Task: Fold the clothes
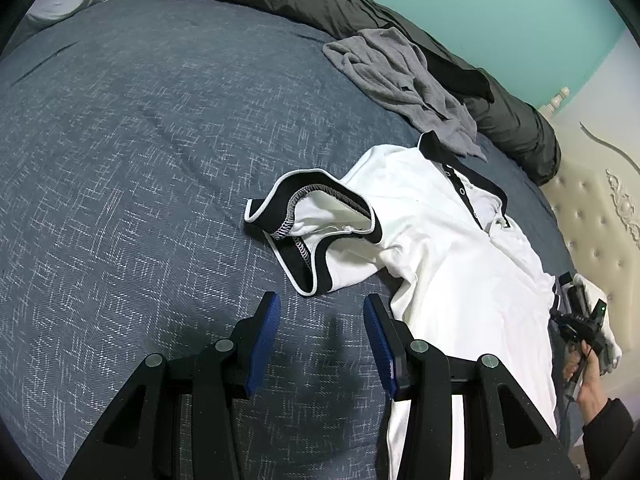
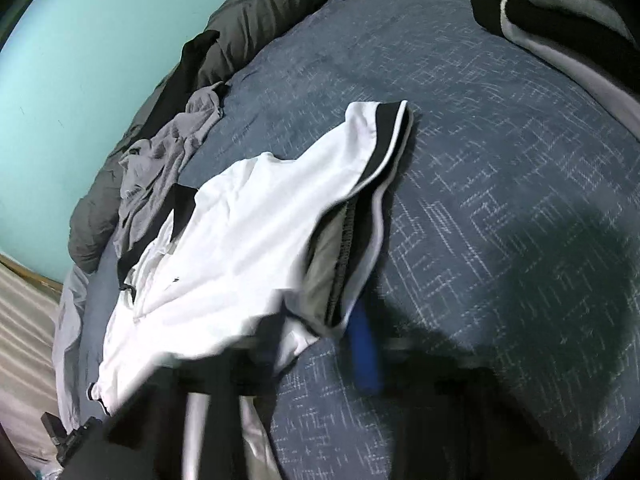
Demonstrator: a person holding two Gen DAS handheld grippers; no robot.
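A white polo shirt (image 1: 452, 264) with black collar and black sleeve cuffs lies spread on the blue bedspread (image 1: 140, 168). Its near sleeve (image 1: 316, 224) is bunched with the cuff open. My left gripper (image 1: 322, 340) is open and empty, just short of that sleeve, with the right finger beside the shirt's side edge. In the right wrist view the shirt (image 2: 248, 240) is blurred. My right gripper (image 2: 320, 336) stands at a sleeve cuff (image 2: 360, 240); one blue pad (image 2: 365, 354) shows beside the cloth, the other is hidden under it.
A crumpled grey garment (image 1: 404, 80) lies beyond the shirt's collar, against a rolled dark duvet (image 1: 320, 0). A padded cream headboard (image 1: 596, 232) is at the right. Folded grey and black clothes (image 2: 560, 20) lie at the far corner in the right wrist view.
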